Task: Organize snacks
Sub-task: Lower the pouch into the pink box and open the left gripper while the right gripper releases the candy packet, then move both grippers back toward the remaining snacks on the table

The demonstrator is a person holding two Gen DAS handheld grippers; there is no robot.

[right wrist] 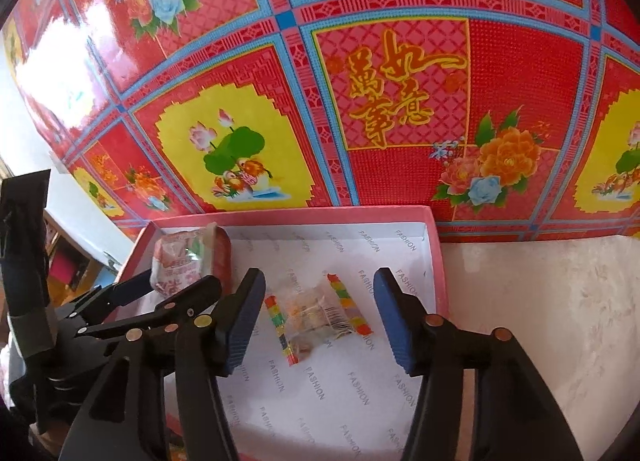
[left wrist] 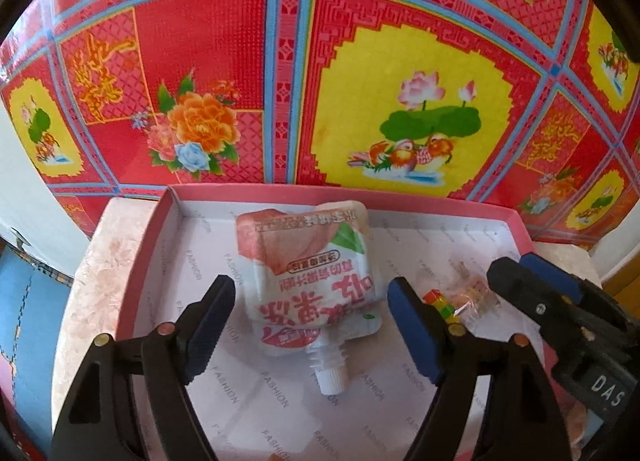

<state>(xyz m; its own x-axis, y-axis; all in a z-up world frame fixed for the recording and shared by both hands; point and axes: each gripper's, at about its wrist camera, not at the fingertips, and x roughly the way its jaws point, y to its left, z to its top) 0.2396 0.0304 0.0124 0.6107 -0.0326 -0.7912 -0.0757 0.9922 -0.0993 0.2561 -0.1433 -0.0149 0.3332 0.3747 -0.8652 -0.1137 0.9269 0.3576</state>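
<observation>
The left gripper (left wrist: 310,325) stands open astride the peach pouch (left wrist: 308,273) lying in the pink-rimmed box (left wrist: 176,197). The right gripper (right wrist: 320,317), also open, flanks the clear candy packet (right wrist: 316,317) near the box's right wall, bare lining ahead.

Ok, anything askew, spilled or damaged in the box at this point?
Nothing spilled or torn. The peach drink pouch lies flat in the pink box, slightly crumpled at its top edge, cap on. The clear candy packet lies at a slant beside it, intact. Both grippers are open around them.
</observation>
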